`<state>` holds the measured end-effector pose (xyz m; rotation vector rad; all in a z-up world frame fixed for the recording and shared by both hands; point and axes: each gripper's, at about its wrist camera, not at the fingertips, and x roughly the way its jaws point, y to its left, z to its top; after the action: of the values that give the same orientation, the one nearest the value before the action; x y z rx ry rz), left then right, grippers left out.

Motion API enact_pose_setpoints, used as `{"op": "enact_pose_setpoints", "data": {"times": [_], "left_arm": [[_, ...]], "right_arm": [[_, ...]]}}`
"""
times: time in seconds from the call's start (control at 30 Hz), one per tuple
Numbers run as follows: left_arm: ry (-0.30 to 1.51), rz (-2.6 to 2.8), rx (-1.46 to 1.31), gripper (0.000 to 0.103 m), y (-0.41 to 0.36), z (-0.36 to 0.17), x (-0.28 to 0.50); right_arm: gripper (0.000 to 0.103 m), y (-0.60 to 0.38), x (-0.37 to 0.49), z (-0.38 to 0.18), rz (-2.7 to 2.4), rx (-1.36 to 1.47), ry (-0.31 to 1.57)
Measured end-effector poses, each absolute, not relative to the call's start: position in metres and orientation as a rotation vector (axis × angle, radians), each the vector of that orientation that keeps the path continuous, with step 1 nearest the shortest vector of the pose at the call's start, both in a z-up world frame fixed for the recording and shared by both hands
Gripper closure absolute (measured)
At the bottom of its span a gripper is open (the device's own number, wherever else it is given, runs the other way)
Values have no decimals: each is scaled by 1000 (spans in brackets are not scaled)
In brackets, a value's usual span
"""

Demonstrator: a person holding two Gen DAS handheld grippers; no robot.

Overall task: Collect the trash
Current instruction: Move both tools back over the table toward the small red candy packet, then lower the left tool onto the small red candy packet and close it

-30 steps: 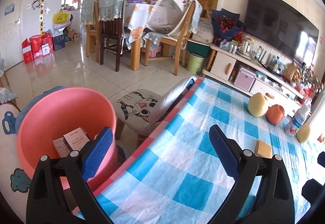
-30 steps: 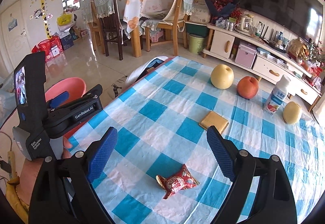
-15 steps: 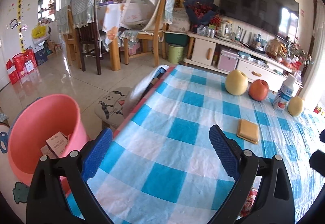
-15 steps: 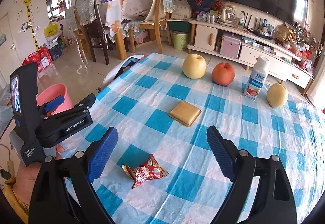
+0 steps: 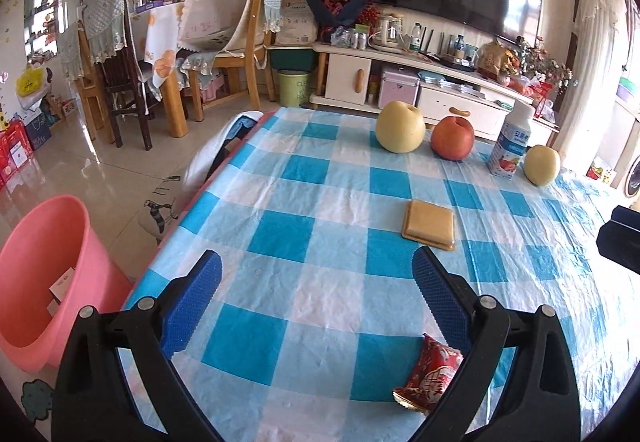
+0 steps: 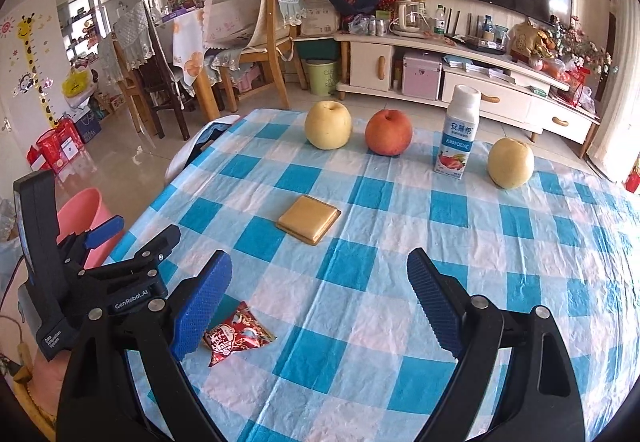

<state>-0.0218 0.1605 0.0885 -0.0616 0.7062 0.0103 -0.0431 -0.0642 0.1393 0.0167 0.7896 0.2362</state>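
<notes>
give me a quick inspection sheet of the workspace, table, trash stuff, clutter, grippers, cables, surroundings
surface: table under a blue and white checked cloth, wrinkled.
job's things: red snack wrapper and flat gold packet lie on the cloth; pink bin on the floor at the table's left, with boxes inside.
clutter: two yellow pears, a red apple and a milk bottle in a row at the far side.
grippers: left gripper open, empty; right gripper open, empty.
cables: thin cord at the left edge of the right wrist view.
surroundings: television, low cabinet, dining chairs.
</notes>
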Motion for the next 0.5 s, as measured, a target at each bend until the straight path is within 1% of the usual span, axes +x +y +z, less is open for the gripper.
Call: {"op": "enact_pose_setpoints", "data": {"times": [0.37, 0.5], "left_arm": [[772, -320, -50, 7, 141, 83, -29], [826, -424, 55, 7, 120, 71, -36]], "right_arm": [[14, -94, -27, 131, 164, 46, 845], [14, -93, -17, 126, 168, 53, 880]]}}
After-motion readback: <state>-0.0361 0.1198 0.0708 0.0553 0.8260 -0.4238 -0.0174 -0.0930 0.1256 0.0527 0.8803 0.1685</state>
